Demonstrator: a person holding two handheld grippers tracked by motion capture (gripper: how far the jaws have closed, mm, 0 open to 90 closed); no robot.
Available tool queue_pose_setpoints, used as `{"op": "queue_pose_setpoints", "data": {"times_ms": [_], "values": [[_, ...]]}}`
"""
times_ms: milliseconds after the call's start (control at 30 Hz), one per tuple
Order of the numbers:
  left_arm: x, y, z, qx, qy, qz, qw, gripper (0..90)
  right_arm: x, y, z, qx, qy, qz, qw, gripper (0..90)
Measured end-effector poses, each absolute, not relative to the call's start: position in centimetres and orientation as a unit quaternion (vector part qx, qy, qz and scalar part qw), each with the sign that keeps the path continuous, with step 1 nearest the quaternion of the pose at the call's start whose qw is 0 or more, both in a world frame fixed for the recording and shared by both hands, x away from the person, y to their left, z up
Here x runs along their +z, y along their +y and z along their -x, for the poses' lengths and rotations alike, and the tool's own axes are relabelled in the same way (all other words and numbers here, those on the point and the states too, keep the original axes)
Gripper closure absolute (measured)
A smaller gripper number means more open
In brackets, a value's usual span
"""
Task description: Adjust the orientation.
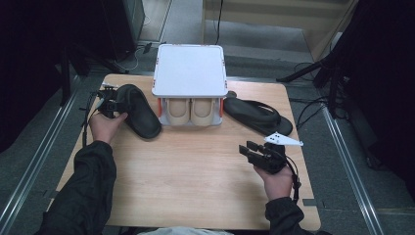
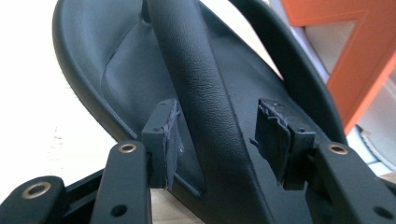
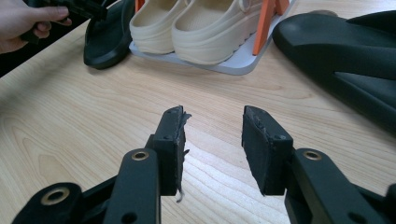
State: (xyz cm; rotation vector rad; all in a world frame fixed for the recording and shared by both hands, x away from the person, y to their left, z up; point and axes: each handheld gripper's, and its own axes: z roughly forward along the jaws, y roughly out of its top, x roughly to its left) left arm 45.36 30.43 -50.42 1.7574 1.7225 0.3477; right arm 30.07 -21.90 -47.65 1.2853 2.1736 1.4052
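The work looks like putting shoes on the rack [image 1: 190, 63], a small white two-tier stand with orange posts at the middle of the table's [image 1: 195, 166] far edge. Its lower tier holds a pair of beige clogs [image 1: 191, 111], side by side, toes toward the person. The top tier is bare. So one pair seems stowed, and the black pair is left.

The left sandal [image 1: 139, 111] lies near the table's far left corner, just beside the rack's left side. The left gripper [image 1: 108, 102] is at its outer edge; in the left gripper view its jaws stand wide apart on either side of the sandal's strap [image 2: 205, 107], pads clear of it, so nothing is held. Whether this sandal has been set down or is about to be gripped cannot be told.

The right sandal [image 1: 257, 116] lies toward the far right corner, just beside the rack's right side, and looks untouched. The right gripper [image 1: 250, 151] hovers over bare wood near the right edge, short of that sandal, jaws about half open and empty.

By that reading, both black sandals have yet to go onto the rack, likely the top tier.
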Motion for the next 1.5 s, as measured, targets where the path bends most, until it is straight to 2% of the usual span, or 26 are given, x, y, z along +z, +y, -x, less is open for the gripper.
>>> {"op": "queue_pose_setpoints", "data": {"times_ms": [267,400,700,867,1500], "values": [[-51.2,30.3,-45.8,0.145,0.658,-0.670,0.313,52.3,-47.7,-22.0,-29.9,0.481,0.745,-0.444,0.126,60.2],[-51.2,29.8,-45.8,0.150,0.651,-0.674,0.315,59.1,-47.7,-22.1,-29.9,0.480,0.745,-0.446,0.127,60.1],[-51.1,30.2,-45.9,0.141,0.658,-0.667,0.320,63.6,-47.7,-22.1,-29.9,0.480,0.745,-0.445,0.127,60.0],[-51.0,30.4,-45.8,0.140,0.658,-0.667,0.319,68.9,-47.7,-22.1,-29.9,0.480,0.745,-0.446,0.127,59.9],[-48.5,30.9,-44.4,0.129,0.648,-0.668,0.343,70.3,-47.6,-22.3,-30.0,0.482,0.744,-0.445,0.127,59.7]]}}
